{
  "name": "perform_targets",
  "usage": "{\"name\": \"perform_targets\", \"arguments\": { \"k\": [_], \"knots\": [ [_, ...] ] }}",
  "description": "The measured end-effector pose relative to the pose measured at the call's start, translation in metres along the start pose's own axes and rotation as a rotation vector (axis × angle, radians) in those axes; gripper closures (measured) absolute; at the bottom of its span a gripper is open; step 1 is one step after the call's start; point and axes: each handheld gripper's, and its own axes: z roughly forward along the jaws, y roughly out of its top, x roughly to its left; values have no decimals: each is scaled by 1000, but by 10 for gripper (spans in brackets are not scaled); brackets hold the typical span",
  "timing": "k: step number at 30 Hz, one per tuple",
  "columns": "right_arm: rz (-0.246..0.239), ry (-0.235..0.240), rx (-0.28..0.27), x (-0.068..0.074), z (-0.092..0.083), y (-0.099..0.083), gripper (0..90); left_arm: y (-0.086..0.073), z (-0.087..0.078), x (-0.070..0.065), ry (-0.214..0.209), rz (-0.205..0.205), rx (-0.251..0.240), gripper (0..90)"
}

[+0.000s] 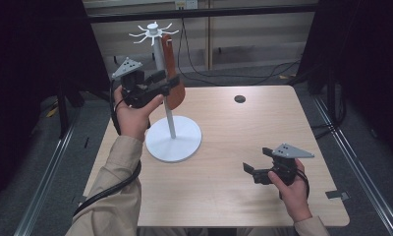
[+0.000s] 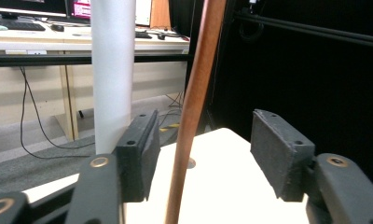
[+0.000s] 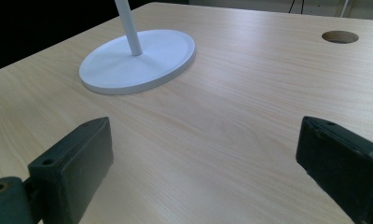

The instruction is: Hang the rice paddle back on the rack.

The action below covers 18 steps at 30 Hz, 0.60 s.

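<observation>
While the right claw point(image 1: 251, 169) rests released on the counter point(image 1: 224, 147), the left claw point(image 2: 201, 156), jaws apart, straddles a brown spatula point(image 2: 194, 112) hanging beside the white stand point(image 1: 171, 123).

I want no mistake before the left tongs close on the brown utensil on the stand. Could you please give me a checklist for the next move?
1. Brown utensil lies between the jaws of the left tongs: ok.
2. Left tongs open wide enough: ok, gaps on both sides of the utensil.
3. White pole stays outside the jaws: ok, it stands behind the left jaw, but close.
4. Utensil hooked at the top of the stand: cannot tell; its top sits by the prongs.
5. Stand base flat on the table: ok.
6. Right tongs open, low over bare table, away from the stand: ok.
</observation>
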Motion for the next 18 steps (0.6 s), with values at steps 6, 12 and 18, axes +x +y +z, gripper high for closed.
{"name": "perform_targets", "arguments": {
  "k": [6,12,18],
  "knots": [
    [4,0,7,0,0,-1,33,-9,-1,0,17,-6,15,274],
    [2,-1,8,1,0,-1,33,-19,-4,1,36,5,20,222],
    [-3,2,15,3,2,-2,34,-31,-7,1,42,3,20,196]
  ]
}}
